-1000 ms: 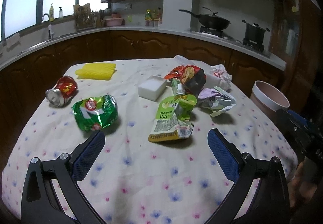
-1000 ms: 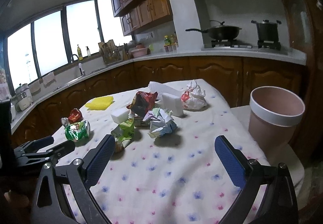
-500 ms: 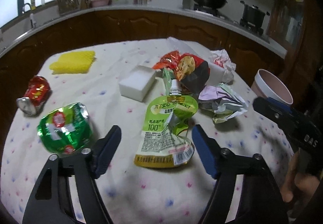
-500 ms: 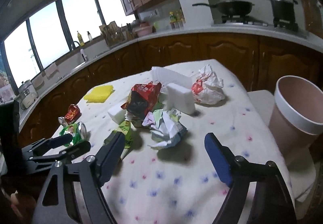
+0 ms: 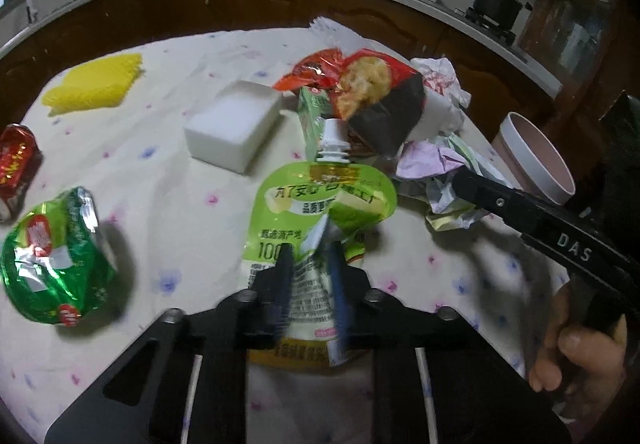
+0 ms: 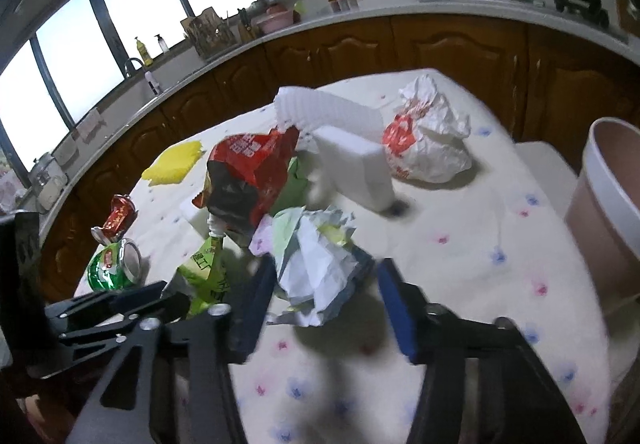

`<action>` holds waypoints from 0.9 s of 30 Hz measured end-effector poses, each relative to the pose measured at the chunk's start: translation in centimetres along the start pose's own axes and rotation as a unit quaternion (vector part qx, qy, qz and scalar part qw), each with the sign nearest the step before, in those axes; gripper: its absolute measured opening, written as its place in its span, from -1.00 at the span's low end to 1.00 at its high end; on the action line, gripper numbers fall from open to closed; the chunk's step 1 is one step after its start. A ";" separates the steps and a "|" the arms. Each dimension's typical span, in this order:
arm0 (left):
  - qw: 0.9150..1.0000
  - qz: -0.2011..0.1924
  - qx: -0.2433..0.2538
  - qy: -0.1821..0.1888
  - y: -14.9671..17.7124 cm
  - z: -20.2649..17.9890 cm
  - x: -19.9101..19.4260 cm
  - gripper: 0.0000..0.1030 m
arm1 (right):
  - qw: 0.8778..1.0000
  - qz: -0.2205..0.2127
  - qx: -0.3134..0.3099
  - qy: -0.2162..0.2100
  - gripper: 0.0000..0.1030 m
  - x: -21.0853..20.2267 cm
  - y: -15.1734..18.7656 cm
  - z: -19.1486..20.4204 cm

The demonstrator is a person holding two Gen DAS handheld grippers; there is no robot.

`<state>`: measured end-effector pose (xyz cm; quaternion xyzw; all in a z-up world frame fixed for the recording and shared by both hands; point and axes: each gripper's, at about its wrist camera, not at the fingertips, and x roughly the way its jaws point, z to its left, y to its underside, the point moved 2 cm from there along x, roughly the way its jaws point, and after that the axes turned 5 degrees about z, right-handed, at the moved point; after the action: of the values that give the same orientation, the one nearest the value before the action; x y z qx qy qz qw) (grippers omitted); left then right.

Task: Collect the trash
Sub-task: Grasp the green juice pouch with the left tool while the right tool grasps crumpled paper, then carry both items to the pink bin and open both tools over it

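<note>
My left gripper (image 5: 310, 256) is shut on a green spouted drink pouch (image 5: 320, 200), pinching its lower half on the flowered tablecloth. The pouch also shows in the right wrist view (image 6: 206, 272). My right gripper (image 6: 326, 276) is open, its fingers on either side of a crumpled paper ball (image 6: 320, 260), which also shows in the left wrist view (image 5: 444, 180). A crushed green can (image 5: 52, 256), a crushed red can (image 5: 16, 164), a red snack bag (image 5: 360, 92) and a white crumpled wrapper (image 6: 428, 140) lie on the table.
A pink bin (image 6: 608, 196) stands off the table's right edge. Two white foam blocks (image 5: 234, 124) (image 6: 352, 164) and a yellow cloth (image 5: 96, 84) lie on the table. Kitchen counters with pans run behind.
My left gripper moved forward and shut on the green pouch. My right gripper moved forward and down until its open fingers straddle the paper ball.
</note>
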<state>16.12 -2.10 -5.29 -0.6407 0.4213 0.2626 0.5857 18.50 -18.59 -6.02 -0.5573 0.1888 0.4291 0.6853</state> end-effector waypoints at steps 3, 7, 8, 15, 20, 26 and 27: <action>1.000 -0.008 0.005 -0.001 0.2 -0.2 -0.4 -0.76 | 1.000 -0.002 -0.010 -0.008 -0.49 -0.2 0.3 0.3; 1.000 -0.018 0.007 0.009 0.5 -0.4 -1.6 -0.79 | 1.000 -0.011 -0.021 -0.015 -0.60 -1.6 1.1 0.9; 1.000 -0.021 0.007 0.012 0.6 -0.5 -1.9 -0.79 | 1.000 -0.013 -0.020 -0.019 -0.60 -2.0 1.3 0.8; 0.999 -0.039 0.018 0.034 1.0 -2.1 -4.1 -0.79 | 0.999 -0.031 -0.003 -0.027 -0.60 -5.1 2.9 0.0; 0.997 -0.050 0.039 0.053 0.2 -4.6 -4.9 -0.79 | 0.998 -0.052 0.008 -0.019 -0.60 -7.5 3.4 -0.9; 0.994 -0.058 0.059 0.071 -1.1 -7.3 -5.0 -0.79 | 0.997 -0.073 0.024 0.001 -0.60 -9.8 3.4 -2.8; 0.994 -0.058 0.061 0.075 -1.4 -7.7 -5.0 -0.79 | 0.997 -0.076 0.027 0.002 -0.60 -10.2 3.3 -3.1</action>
<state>13.52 -8.44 0.95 -0.6452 0.4414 0.1530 0.6045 10.85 -25.32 -1.43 -0.5523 0.1582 0.3693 0.7304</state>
